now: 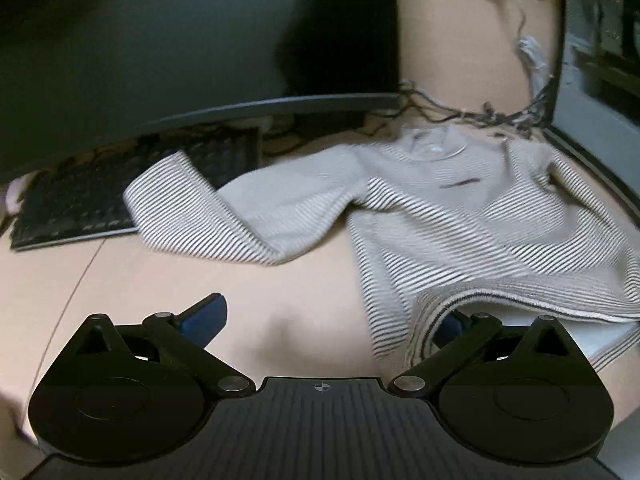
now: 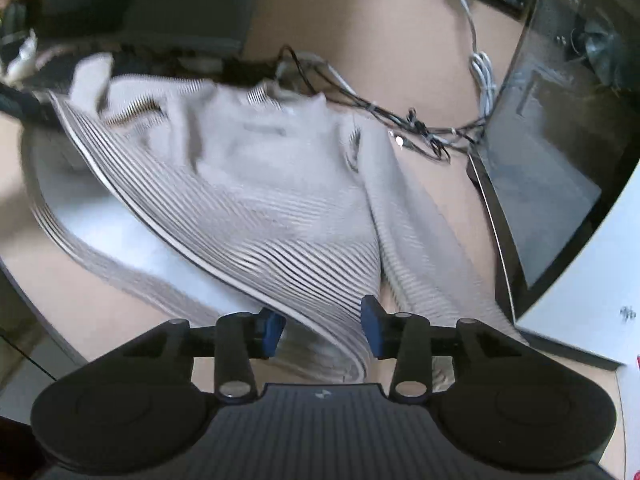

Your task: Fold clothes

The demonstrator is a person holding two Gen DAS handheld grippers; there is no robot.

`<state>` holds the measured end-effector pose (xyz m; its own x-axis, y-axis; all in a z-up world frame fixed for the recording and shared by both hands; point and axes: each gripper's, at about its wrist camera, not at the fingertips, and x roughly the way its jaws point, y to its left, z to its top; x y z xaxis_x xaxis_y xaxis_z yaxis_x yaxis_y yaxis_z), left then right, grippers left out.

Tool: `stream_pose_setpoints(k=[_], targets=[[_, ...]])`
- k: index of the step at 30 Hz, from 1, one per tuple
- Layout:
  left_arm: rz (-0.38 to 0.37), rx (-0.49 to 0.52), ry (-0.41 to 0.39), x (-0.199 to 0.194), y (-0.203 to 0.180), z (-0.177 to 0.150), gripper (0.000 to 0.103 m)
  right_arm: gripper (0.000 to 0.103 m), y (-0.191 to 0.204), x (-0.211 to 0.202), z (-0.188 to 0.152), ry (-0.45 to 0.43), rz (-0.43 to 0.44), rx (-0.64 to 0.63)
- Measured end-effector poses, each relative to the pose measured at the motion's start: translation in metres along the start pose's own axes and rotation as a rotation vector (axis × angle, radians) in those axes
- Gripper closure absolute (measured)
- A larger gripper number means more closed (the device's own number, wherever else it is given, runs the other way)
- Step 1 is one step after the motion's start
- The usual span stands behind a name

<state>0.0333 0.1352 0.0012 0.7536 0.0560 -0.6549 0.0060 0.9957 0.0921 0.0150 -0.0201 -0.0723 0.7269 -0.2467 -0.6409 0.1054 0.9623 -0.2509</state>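
A beige sweater (image 1: pixel 460 216) with thin dark stripes lies spread on the tan desk (image 1: pixel 160 292), one sleeve (image 1: pixel 180 204) reaching left over a keyboard. My left gripper (image 1: pixel 326 320) stands wide open at the sweater's lower left corner. Its left fingertip (image 1: pixel 206 314) is over bare desk, and the hem (image 1: pixel 520 300) drapes over its right fingertip. In the right wrist view the sweater (image 2: pixel 260 184) rises off the desk, blurred. Its bunched hem (image 2: pixel 320 320) runs between the blue pads (image 2: pixel 372 328) of my right gripper (image 2: pixel 322 330), which is shut on it.
A black keyboard (image 1: pixel 132 196) and a dark monitor (image 1: pixel 180 40) stand behind the sweater at left. Tangled cables (image 1: pixel 480 114) lie past the collar. A dark glass-sided case (image 2: pixel 552 168) stands at right. A white flat object (image 2: pixel 100 220) shows under the lifted hem.
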Motion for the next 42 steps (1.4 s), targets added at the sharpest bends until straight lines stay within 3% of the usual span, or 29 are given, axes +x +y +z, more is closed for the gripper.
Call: stream_pose_setpoints(k=[3, 6, 15, 17, 21, 23, 28, 30, 33, 35, 40, 42], targets=[[0.032, -0.029, 0.007, -0.006, 0.012, -0.005, 0.000, 0.083, -0.006, -0.009, 0.002, -0.025, 0.009, 0.029], [0.060, -0.067, 0.010, -0.020, 0.024, -0.014, 0.000, 0.091, -0.014, -0.025, 0.000, -0.034, 0.047, 0.049], [0.128, -0.165, 0.144, -0.043, 0.044, -0.067, 0.000, 0.095, -0.031, -0.049, -0.035, 0.036, 0.105, 0.100], [0.109, -0.191, 0.151, -0.051, 0.048, -0.069, 0.000, 0.095, -0.040, -0.054, -0.042, 0.046, 0.106, 0.126], [0.045, -0.237, 0.147, -0.065, 0.054, -0.067, 0.000, 0.088, -0.066, -0.063, -0.040, 0.024, 0.100, 0.215], [-0.040, -0.232, 0.105, -0.068, 0.048, -0.051, 0.000, 0.077, -0.076, -0.064, -0.034, 0.004, 0.088, 0.268], [-0.282, -0.130, -0.010, -0.047, 0.015, 0.002, 0.000, 0.050, -0.073, -0.046, 0.003, -0.092, 0.167, 0.387], [-0.370, -0.077, -0.025, -0.031, -0.001, 0.018, 0.000, 0.047, -0.063, -0.027, 0.016, -0.093, 0.225, 0.425], [-0.481, 0.002, 0.010, -0.004, -0.020, 0.033, 0.000, 0.047, -0.040, 0.004, 0.032, -0.049, 0.285, 0.435], [-0.512, 0.028, 0.059, 0.016, -0.028, 0.035, 0.000, 0.047, -0.025, 0.026, 0.038, -0.004, 0.289, 0.408], [-0.507, 0.004, 0.212, 0.048, -0.020, 0.024, 0.000, 0.047, -0.008, 0.042, 0.032, 0.074, 0.209, 0.351], [-0.504, -0.002, 0.217, 0.046, -0.012, 0.016, 0.000, 0.046, -0.004, 0.037, 0.027, 0.086, 0.196, 0.327]])
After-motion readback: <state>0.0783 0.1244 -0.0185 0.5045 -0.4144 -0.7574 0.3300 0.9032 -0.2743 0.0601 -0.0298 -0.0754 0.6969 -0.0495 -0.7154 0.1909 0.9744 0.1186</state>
